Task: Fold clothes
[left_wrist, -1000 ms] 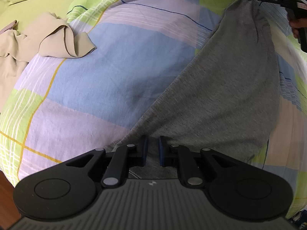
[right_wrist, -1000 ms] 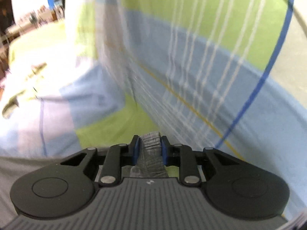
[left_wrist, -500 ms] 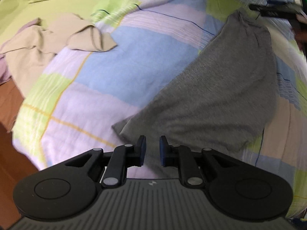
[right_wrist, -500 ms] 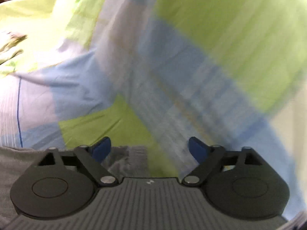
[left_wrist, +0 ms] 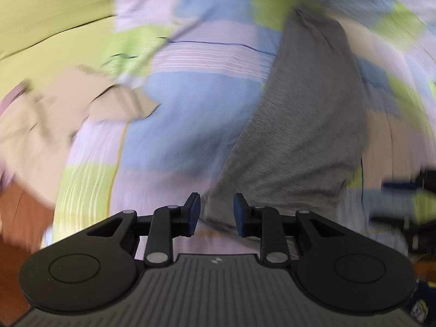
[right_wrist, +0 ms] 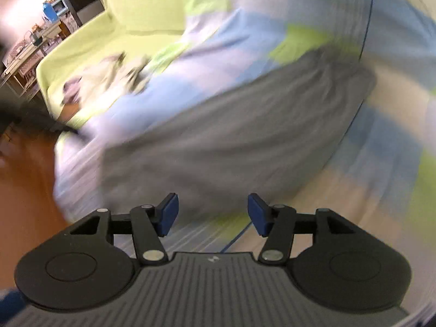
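**Both grippers off the grey garment, between folds**

The left gripper (left_wrist: pixel 215 212) points steeply down with its jaws narrow and opening; nothing is pinched, though a corner of the grey garment (left_wrist: pixel 305 125) lies under the gap. From there the cloth runs up toward one o'clock, flat on the checked bedspread (left_wrist: pixel 196 103). The right gripper (right_wrist: pixel 212 212) stands at middling width with its jaws closing, empty, and the same garment spreads ahead of it from ten to two o'clock. A crumpled beige garment (left_wrist: pixel 54 114) waits at nine o'clock in the left view, well apart.

Both views are smeared, so the cloth's edges are hard to read, but it looks like one fold has been laid and released. The next move calls for finding two fresh edges or corners, pinching them cleanly, and carrying them over together.
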